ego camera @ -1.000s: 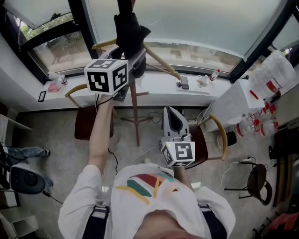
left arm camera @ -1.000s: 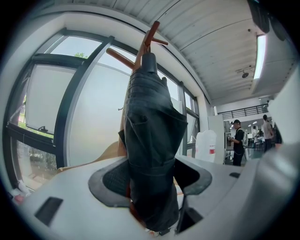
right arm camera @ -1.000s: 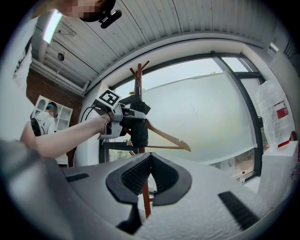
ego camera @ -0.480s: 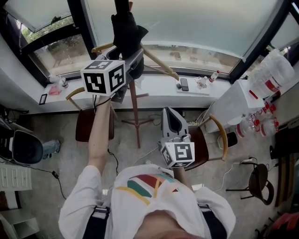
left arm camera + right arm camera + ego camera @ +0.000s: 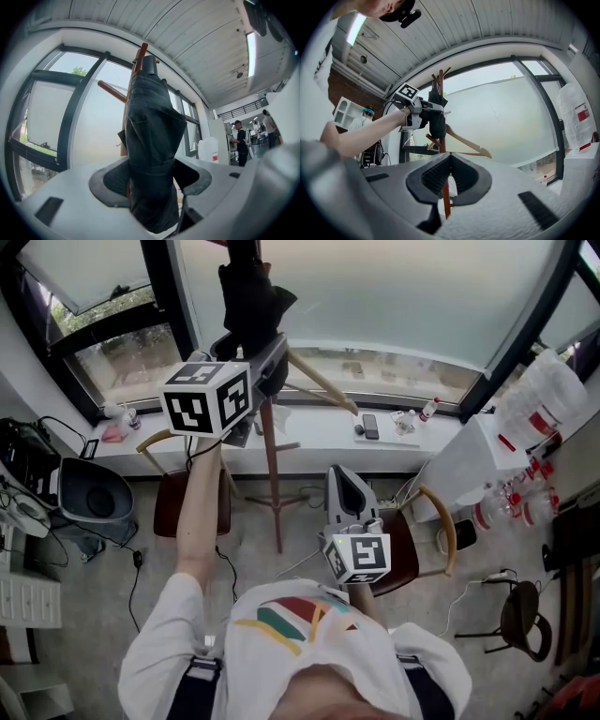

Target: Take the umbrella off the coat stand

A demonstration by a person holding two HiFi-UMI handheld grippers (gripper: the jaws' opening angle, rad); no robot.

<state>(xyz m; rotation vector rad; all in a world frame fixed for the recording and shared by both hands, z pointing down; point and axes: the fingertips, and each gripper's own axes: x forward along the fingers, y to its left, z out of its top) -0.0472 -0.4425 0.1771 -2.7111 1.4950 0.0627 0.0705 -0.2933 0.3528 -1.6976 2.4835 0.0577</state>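
The left tool [image 5: 269, 364] is raised at arm's length towards the window, and its jaws are clamped around the umbrella [image 5: 151, 126]. The umbrella is black, folded and wrapped tight. It stands upright between the two dark pads [image 5: 110, 180] and fills the gap, so the jaws are held fairly wide by its bulk. Its lower part drops below the pads, and its capped tip points up towards the ceiling.

The umbrella is right against the top of the coat stand [image 5: 273, 474], a reddish wooden pole with slanted pegs [image 5: 111, 91] showing just behind the fabric. From here I cannot tell whether the umbrella hangs on a peg or has come clear of it. A pale wooden hanger [image 5: 322, 382] sticks out from the stand, just below the left tool and to the right.

The right tool [image 5: 349, 486] is low and close to the person's chest, well away from the stand. Its jaws are drawn together with nothing gripped, and only the far-off pole shows in the thin slit beneath them.

A chair [image 5: 178, 498] sits by the window sill [image 5: 309, 432] to the left of the stand.
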